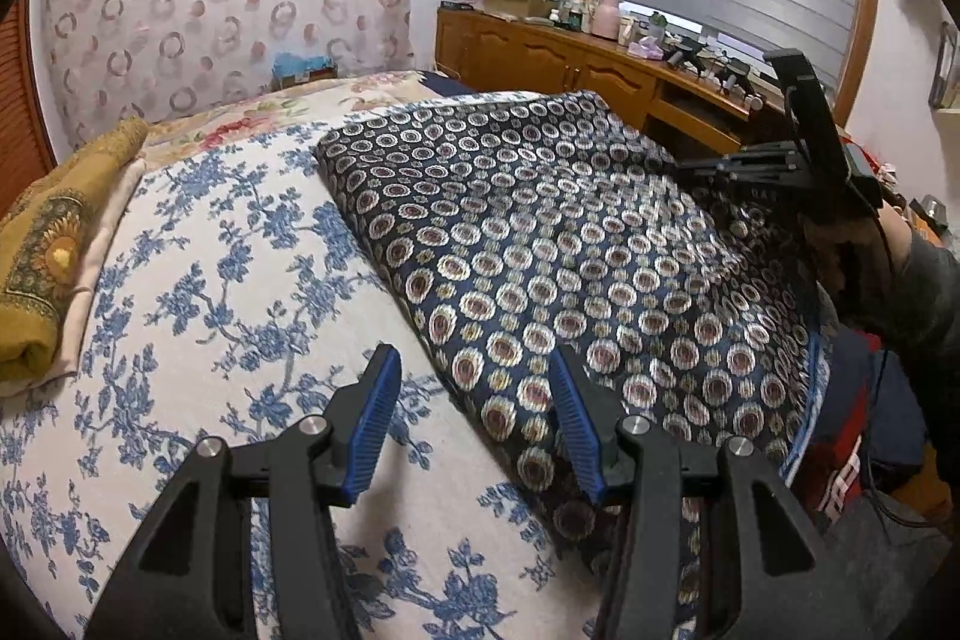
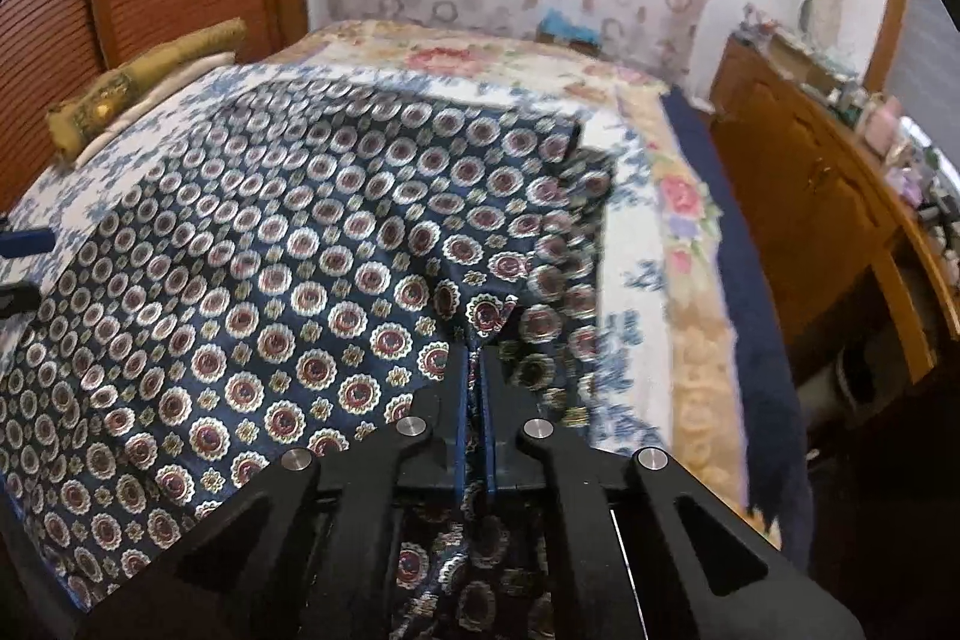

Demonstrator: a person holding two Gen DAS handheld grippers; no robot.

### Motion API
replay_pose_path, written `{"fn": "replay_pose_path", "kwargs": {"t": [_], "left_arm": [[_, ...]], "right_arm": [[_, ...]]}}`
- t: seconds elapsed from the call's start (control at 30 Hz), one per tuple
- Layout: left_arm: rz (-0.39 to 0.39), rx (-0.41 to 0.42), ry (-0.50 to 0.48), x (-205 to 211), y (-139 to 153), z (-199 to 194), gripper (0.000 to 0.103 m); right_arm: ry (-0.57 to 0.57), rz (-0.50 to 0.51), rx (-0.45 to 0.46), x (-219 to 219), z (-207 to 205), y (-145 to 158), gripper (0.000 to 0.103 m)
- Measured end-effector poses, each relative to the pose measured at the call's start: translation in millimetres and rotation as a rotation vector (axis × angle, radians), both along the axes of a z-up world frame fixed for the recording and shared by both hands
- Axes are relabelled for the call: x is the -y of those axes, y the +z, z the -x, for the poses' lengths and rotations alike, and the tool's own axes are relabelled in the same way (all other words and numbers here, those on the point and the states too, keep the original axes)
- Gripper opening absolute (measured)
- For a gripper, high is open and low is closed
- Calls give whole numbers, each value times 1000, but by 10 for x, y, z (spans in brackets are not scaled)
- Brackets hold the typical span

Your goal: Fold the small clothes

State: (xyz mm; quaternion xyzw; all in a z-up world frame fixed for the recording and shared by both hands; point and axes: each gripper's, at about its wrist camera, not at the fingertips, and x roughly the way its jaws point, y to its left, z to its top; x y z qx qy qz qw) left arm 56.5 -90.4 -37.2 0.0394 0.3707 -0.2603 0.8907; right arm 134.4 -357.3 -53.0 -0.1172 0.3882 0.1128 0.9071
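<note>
Left wrist view shows one navy scarf [image 1: 540, 244] with ringed medallions spread over the bed [image 1: 198, 280], running from centre toward 4 o'clock, and the left gripper [image 1: 474, 400] hovers over its near-left edge with jaws parted and holding nothing. Right wrist view shows the right gripper [image 2: 475, 358] with jaws clamped on a pinched fold of that scarf at 6 o'clock. One folded mustard cloth [image 1: 48, 256] lies at 9 o'clock; no writing is readable.
</note>
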Motion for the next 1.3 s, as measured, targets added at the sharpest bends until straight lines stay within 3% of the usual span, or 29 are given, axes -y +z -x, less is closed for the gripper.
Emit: {"fn": "replay_pose_path", "kwargs": {"t": [0.27,0.37,0.43,0.5,0.8,0.9,0.93,1.17,1.3], "left_arm": [[14,-43,-41,-22,17,105,50],[6,-68,-62,-7,-27,163,50],[-11,-74,-70,12,-55,212,46],[-31,-84,-90,25,-97,266,45],[-36,-111,-131,55,-171,398,35],[-21,-124,-166,77,-179,396,17],[-26,-126,-171,89,-171,382,4],[61,-69,-179,119,243,247,0],[79,-29,-160,254,420,-111,0]], "right_arm": [[-45,-19,45,51,126,170,3],[-57,-2,68,34,222,253,13],[-79,-6,71,45,275,281,36],[-74,-44,70,38,391,284,44],[-8,-86,19,-189,716,159,52],[7,-87,12,-245,786,134,56],[12,-91,12,-260,805,136,56],[73,-135,-6,-380,942,196,57],[101,-153,14,-468,1036,355,57]]}}
